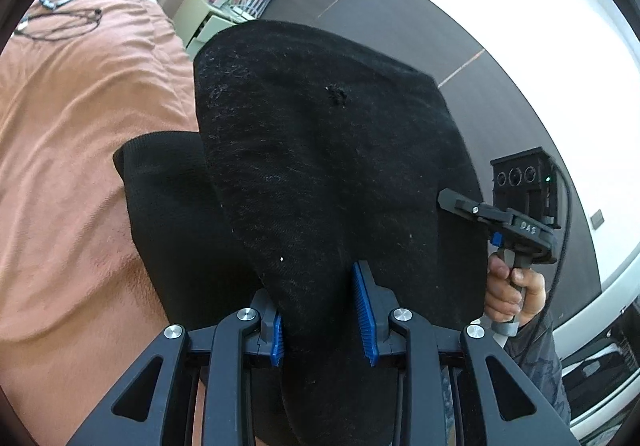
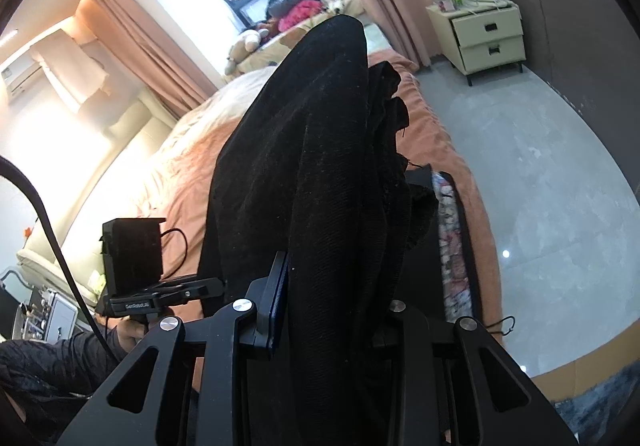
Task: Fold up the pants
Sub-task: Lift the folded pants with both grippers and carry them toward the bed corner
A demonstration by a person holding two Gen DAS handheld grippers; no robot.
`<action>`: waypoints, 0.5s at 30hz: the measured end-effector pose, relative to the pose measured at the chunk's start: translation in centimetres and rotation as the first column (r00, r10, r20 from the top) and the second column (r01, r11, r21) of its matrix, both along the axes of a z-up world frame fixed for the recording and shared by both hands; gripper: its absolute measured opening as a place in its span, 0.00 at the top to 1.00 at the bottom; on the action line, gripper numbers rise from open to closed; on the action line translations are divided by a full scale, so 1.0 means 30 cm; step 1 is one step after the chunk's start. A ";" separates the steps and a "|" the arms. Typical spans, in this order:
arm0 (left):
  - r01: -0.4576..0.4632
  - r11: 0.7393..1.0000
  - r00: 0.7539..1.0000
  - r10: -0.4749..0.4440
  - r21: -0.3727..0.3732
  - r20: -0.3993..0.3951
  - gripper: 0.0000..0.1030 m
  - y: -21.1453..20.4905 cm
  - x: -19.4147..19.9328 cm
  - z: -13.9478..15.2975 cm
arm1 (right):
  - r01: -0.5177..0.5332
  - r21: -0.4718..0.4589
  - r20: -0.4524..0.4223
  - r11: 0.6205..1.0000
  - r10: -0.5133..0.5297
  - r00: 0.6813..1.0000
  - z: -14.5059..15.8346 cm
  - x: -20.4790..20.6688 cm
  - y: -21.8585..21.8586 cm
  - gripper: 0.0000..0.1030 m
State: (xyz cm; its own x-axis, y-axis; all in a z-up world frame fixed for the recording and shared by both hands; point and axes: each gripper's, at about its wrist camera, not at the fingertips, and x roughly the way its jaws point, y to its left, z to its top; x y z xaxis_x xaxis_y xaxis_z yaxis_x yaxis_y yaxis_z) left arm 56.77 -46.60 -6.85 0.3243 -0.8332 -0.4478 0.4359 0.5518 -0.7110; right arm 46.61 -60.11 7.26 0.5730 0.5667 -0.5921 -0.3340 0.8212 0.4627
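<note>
The black pants (image 1: 320, 165) hang lifted over the orange bed cover (image 1: 72, 165). My left gripper (image 1: 324, 322) is shut on a fold of the pants between its blue pads (image 1: 366, 322). Part of the pants (image 1: 160, 213) still lies on the bed at the left. The right gripper (image 1: 452, 201) shows at the right of the left wrist view, at the pants' edge. In the right wrist view my right gripper (image 2: 336, 310) is shut on bunched black pants (image 2: 312, 149), which drape up and forward over the bed (image 2: 180, 181). The left gripper (image 2: 200, 288) shows at the left there.
A cream nightstand (image 2: 484, 41) stands on the grey floor (image 2: 540, 185) beside the bed. Cables and a small device (image 1: 60, 11) lie on the bed cover at the far end. A patterned cloth (image 2: 454, 246) lies on the bed edge. Stuffed toys (image 2: 256, 41) sit by the window.
</note>
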 end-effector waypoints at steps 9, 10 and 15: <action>-0.039 0.999 0.997 0.038 -0.004 -0.067 0.70 0.018 -0.012 -0.119 | 0.142 -0.028 -0.153 0.990 -0.144 0.978 -0.126 0.109 0.004 0.54; -0.047 0.999 0.996 0.046 -0.008 -0.073 0.70 0.029 -0.020 -0.126 | 0.154 -0.021 -0.157 0.988 -0.155 0.975 -0.127 0.105 0.008 0.52; -0.061 0.998 0.993 0.058 -0.025 -0.100 0.70 0.079 -0.010 -0.112 | 0.199 -0.042 -0.110 0.979 -0.202 0.973 -0.049 0.024 0.030 0.51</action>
